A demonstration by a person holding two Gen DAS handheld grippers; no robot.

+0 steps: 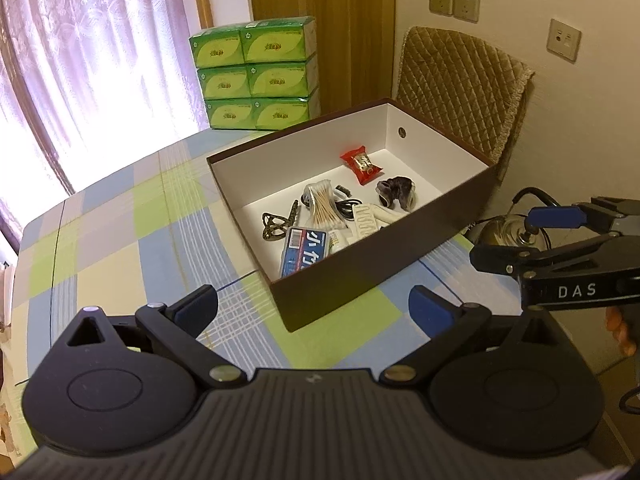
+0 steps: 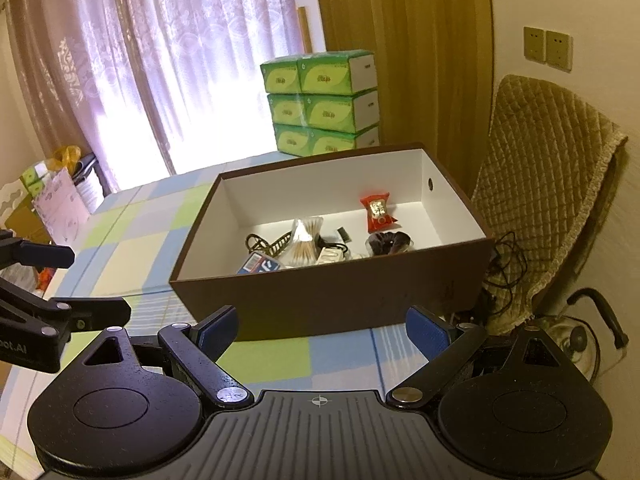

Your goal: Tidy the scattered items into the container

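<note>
Left wrist view shows the left tongs point(image 1: 313, 310) with blue-padded fingers spread wide apart and nothing between them, held above the counter point(image 1: 120, 248), which is covered by a checked cloth of green, blue and cream squares. Just ahead sits the brown cardboard box with a white inside point(image 1: 452, 216), lidless, resting on the cloth. Within it, gathered toward the near end, lie a blue and white printed packet point(image 1: 302, 250), a clear bag of cotton swabs point(image 1: 322, 204), a dark patterned cord point(image 1: 274, 226), a black cable point(image 1: 348, 205), a white ridged item point(image 1: 366, 220) and a dark crumpled bundle point(image 1: 396, 191); a red snack packet point(image 1: 361, 163) lies apart from them, nearer the far end. The right tongs point(image 1: 528, 236) reach in from the right edge, beside the box's long wall, their fingers apart and empty.

From the right wrist view, the right tongs point(image 2: 322, 334) likewise stand wide apart over the cloth, just short of the box's near brown wall. A stack of green tissue boxes point(image 2: 320, 104) stands beyond the box on the far part of the counter, and a chair with a quilted tan cover point(image 2: 548, 168) is to the right.
</note>
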